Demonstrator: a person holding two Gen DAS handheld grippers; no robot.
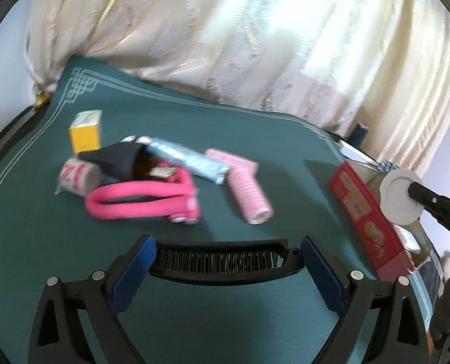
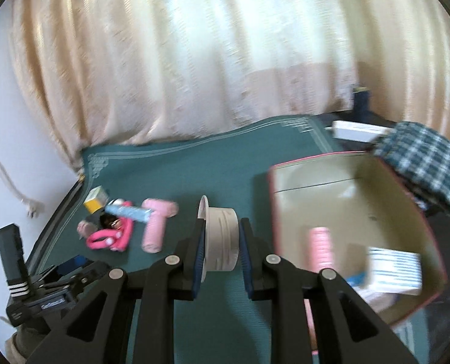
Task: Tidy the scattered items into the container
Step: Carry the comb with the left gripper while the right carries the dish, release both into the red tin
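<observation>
My left gripper point(image 1: 226, 262) is shut on a black comb-like hair clip point(image 1: 222, 261), held crosswise between its blue pads above the green mat point(image 1: 255, 188). My right gripper point(image 2: 220, 239) is shut on a white round lidded jar point(image 2: 220, 238); the jar also shows in the left wrist view point(image 1: 399, 195), beside the red box point(image 1: 367, 212). The open red box point(image 2: 361, 200) holds a pink roller point(image 2: 320, 247) and a white striped packet point(image 2: 395, 270). On the mat lie pink rollers point(image 1: 249, 188), a pink loop point(image 1: 143, 200), a silver-blue packet point(image 1: 188, 159), a dark pouch point(image 1: 115, 159) and a yellow box point(image 1: 85, 132).
A cream curtain point(image 2: 194, 60) hangs behind the table. A plaid cloth point(image 2: 422, 157) and a white box point(image 2: 355, 130) lie behind the red box. A small white wrapped roll with red print point(image 1: 76, 179) lies left of the pile.
</observation>
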